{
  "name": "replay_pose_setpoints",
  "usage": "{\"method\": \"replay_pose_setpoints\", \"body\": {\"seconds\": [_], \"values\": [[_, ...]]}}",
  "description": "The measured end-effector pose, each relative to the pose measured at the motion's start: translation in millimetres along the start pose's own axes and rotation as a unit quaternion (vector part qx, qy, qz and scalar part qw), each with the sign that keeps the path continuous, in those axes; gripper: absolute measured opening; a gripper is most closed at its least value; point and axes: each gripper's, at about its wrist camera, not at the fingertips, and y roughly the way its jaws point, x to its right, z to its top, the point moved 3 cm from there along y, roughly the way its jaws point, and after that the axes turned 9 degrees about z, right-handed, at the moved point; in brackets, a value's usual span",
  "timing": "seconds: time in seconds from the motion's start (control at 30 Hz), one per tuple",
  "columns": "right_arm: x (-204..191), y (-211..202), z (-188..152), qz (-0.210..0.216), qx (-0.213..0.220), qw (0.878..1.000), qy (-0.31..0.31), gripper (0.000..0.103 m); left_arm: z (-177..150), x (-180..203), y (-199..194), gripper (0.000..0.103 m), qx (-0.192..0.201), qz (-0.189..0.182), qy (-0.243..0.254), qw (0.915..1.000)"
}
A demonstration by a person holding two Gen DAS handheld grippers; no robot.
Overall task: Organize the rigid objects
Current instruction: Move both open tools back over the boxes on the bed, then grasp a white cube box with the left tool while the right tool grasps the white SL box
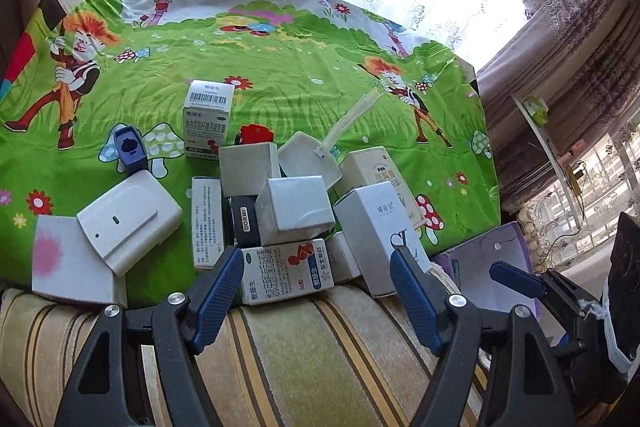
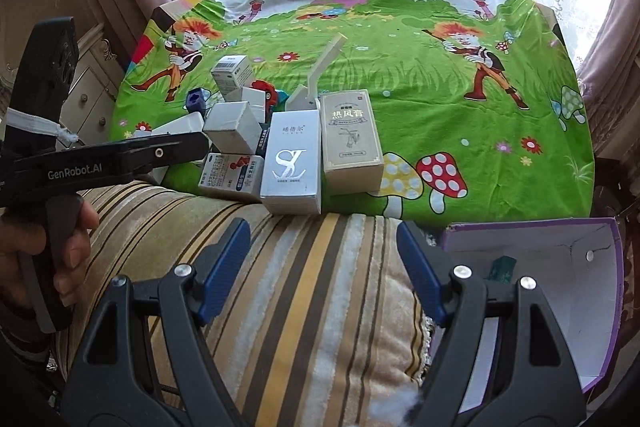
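A pile of small boxes lies at the near edge of the green cartoon cloth (image 1: 280,67): a red-and-white medicine box (image 1: 286,269), a silver box with an "S" logo (image 2: 290,163), a beige box (image 2: 350,137), grey boxes (image 1: 294,209), a barcode box (image 1: 208,119) and a white flat device (image 1: 128,221). My left gripper (image 1: 318,281) is open and empty, just short of the medicine box. My right gripper (image 2: 322,261) is open and empty over the striped cushion (image 2: 280,287). The left gripper (image 2: 200,143) also shows in the right wrist view.
An open purple-edged cardboard box (image 2: 560,287) with a small green item (image 2: 500,269) inside stands at the right. A blue sharpener-like piece (image 1: 130,147) and a white scoop (image 1: 308,157) lie among the boxes. Curtains and a window are behind the table.
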Motion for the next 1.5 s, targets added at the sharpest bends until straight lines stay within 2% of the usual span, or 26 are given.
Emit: {"method": "replay_pose_setpoints", "body": {"seconds": [0.27, 0.67, 0.73, 0.8, 0.83, 0.87, 0.97, 1.27, 1.5], "values": [[-11.3, 27.9, 17.3, -0.008, -0.018, 1.000, -0.009, 0.078, 19.8, 0.7, 22.0, 0.076, -0.006, 0.028, -0.017, 0.9994], [-15.1, 62.5, 29.2, -0.016, -0.043, 0.999, -0.011, 0.078, 22.7, -4.1, 39.9, 0.076, -0.011, 0.055, -0.022, 0.9982], [-15.3, 66.7, 29.8, -0.023, -0.045, 0.999, -0.014, 0.078, 21.8, -3.8, 41.6, 0.070, -0.010, 0.058, -0.018, 0.9981], [-13.4, 70.2, 30.7, -0.028, -0.045, 0.998, -0.012, 0.078, 19.7, -5.3, 43.7, 0.057, -0.013, 0.058, -0.023, 0.9980], [-11.6, 71.3, 31.4, -0.030, -0.045, 0.998, -0.010, 0.074, 18.5, -5.8, 45.1, 0.054, -0.016, 0.054, -0.025, 0.9981], [-9.5, 71.9, 31.1, -0.029, -0.046, 0.999, -0.005, 0.065, 17.1, -6.0, 45.9, 0.048, -0.018, 0.053, -0.026, 0.9981], [-3.8, 72.8, 28.4, -0.019, -0.046, 0.999, 0.008, 0.049, 13.9, -6.4, 43.9, 0.047, -0.012, 0.052, -0.029, 0.9981], [0.4, 55.9, 23.0, 0.002, -0.005, 1.000, 0.021, 0.047, 7.1, -2.9, 21.9, 0.045, 0.029, 0.043, -0.037, 0.9980], [5.3, 43.4, 17.0, 0.022, 0.015, 0.999, 0.030, 0.047, 0.4, 6.6, 10.9, 0.045, 0.041, 0.040, -0.035, 0.9978]]}}
